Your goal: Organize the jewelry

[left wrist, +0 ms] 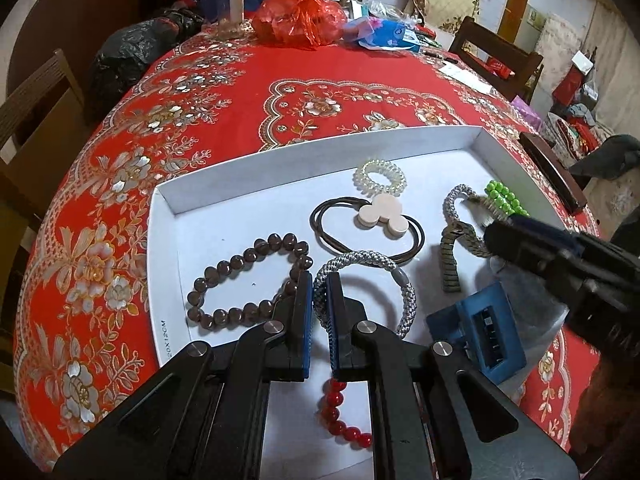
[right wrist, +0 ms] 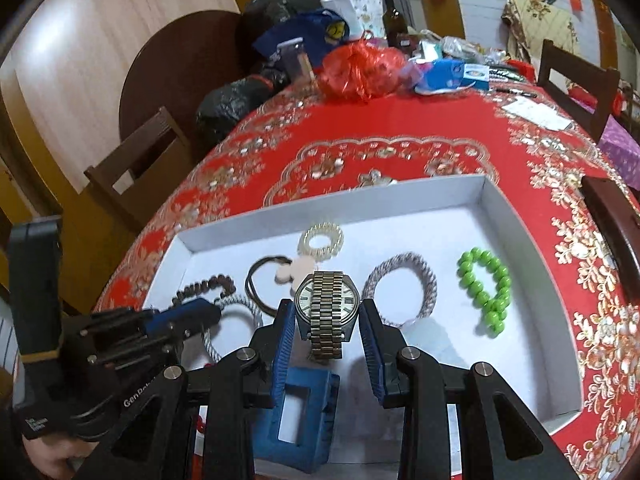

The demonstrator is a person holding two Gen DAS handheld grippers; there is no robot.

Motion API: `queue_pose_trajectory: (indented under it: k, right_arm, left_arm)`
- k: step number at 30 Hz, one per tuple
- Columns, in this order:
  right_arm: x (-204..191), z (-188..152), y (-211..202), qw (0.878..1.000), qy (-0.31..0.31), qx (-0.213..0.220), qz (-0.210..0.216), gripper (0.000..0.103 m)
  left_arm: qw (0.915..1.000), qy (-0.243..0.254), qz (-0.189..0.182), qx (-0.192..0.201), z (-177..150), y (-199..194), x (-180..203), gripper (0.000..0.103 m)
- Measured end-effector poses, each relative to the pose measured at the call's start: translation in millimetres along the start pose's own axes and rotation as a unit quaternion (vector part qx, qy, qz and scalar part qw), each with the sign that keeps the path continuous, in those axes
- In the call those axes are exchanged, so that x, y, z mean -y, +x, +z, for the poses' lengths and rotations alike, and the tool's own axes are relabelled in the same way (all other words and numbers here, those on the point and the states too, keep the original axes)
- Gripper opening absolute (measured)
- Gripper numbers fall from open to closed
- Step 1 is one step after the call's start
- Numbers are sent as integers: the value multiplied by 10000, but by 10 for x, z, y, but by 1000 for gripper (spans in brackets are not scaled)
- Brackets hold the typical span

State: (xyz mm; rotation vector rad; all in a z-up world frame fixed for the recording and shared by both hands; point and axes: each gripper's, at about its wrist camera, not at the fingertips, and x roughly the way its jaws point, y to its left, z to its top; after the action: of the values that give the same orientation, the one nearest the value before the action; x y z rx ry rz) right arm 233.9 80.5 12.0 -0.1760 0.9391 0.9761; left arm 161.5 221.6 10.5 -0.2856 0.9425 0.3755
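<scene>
The right gripper (right wrist: 327, 322) grips the watch (right wrist: 324, 312) only by its case, so it may twist loose. The left gripper (left wrist: 320, 296), jaws clenched on the grey band (left wrist: 402, 300), could drag the beads (left wrist: 248, 280).

Left gripper (left wrist: 320, 284): black linkage arms showing round silver pivot screws; blue ribbed pads lining the fingers; right gripper (right wrist: 326, 324): matching, white lettering showing on black housing.

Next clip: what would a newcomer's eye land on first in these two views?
Probably the metal wristwatch held between the right gripper pads, just above the white tray. Next, the left gripper shut on a grey braided band near the tray's front, with brown beads lying beside it. The loud red floral tablecloth surrounds everything.
</scene>
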Motion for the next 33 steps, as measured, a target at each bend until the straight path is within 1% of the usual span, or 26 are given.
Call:
queue_pose_trajectory:
  k: [5,9,10,11,12,13,14,16,18,19,20,21,22,23,24,25,26,28,30,32,33]
  right_arm:
    - [22,-113,148,9997,-108,-207,27,32]
    - [31,-117,124,9999,-96,-116,57,32]
    - [32,-113,103,9999,-75,-73,101,33]
    - [24,-108,82,9999,-74,-45,128,34]
    - [9,-101,63,9999,-88,-16,136,38]
    - [-10,-96,43,9998,-106,28,143,43]
    - [-35,-87,10,9997,-137,93,166,43]
    - [-79,-68,-55,9995,-204,192,158,43]
    - [-105,-43,-148,9991,-226,344,125,44]
    - [-103,-28,-192,9989,-197,408,108,46]
    - [-94,-18,-267,9986,-140,513,48,49]
    - [-84,-11,-317,9981,-97,600,-33,57]
    - [-65,-12,-394,9973,-25,731,-115,71]
    - [-43,-17,-474,9961,29,870,-118,78]
    - [-23,-20,-552,9953,66,949,-161,90]
    - [-10,-17,-590,9956,103,893,-259,98]
    - [11,-13,-613,9965,173,728,-371,99]
    - [47,-27,-685,9960,270,510,-677,99]
    - [53,-58,-750,9940,224,448,-968,100]
    - [73,-118,-813,9935,246,471,-1011,100]
    - [76,-151,-844,9924,264,474,-1107,100]
  left_arm:
    - [9999,-109,41,-90,-2,47,-19,5]
    - [9998,-139,48,-95,-1,56,-36,8]
    - [9998,-150,55,-93,4,61,-42,11]
    - [9998,-167,62,-90,7,57,-47,17]
    - [9998,-183,57,-83,5,49,-50,20]
    - [9998,-184,57,-68,2,39,-47,28]
    - [9998,-178,75,-56,-2,32,-44,35]
    - [9998,-174,85,-33,-12,12,-42,42]
    - [9998,-197,48,-14,-19,-11,-47,44]
    - [9998,-208,27,-10,-18,-22,-49,45]
    - [9998,-216,9,-2,-21,-41,-52,50]
    - [9998,-217,11,12,-23,-58,-47,53]
    - [9998,-209,23,50,-27,-87,-43,58]
    - [9998,-173,21,119,-32,-128,-32,61]
    - [9997,-127,17,194,-37,-172,-19,62]
    - [9996,-86,0,270,-40,-211,-5,65]
    - [9992,-21,-1,391,-45,-261,12,72]
    - [9980,126,126,613,-61,-374,59,81]
    - [9979,226,135,595,-68,-441,94,82]
    - [9984,313,180,445,-85,-470,123,82]
    - [9981,368,203,439,-105,-500,139,82]
